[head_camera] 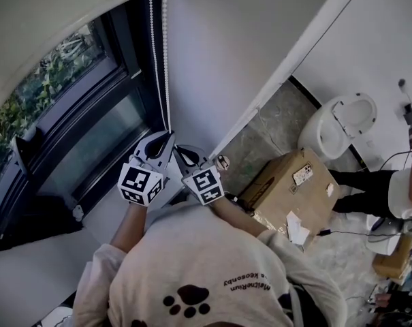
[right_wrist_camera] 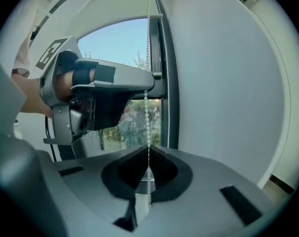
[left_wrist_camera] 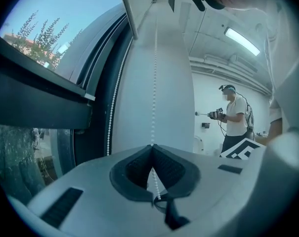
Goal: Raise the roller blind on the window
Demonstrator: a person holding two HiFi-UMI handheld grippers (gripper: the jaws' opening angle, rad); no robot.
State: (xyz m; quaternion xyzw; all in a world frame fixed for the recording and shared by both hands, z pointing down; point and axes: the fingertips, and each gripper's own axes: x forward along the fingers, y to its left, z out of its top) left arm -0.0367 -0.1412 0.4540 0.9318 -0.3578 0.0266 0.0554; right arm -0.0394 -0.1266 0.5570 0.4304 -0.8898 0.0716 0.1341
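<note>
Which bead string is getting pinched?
The string farther from the window frame, held by left gripper and right gripper; the other string hangs free along it.

The floor (head_camera: 270,131) is mottled grey stone, stretching from the white wall off to the right. A brown cardboard box (head_camera: 280,193) sits on it, close by the person's right side. Beyond the box a white, toilet-like bowl (head_camera: 338,125) stands near the wall. Thin dark cables (head_camera: 355,234) trail across the floor beside a second person's dark-trousered legs (head_camera: 362,189).
</note>
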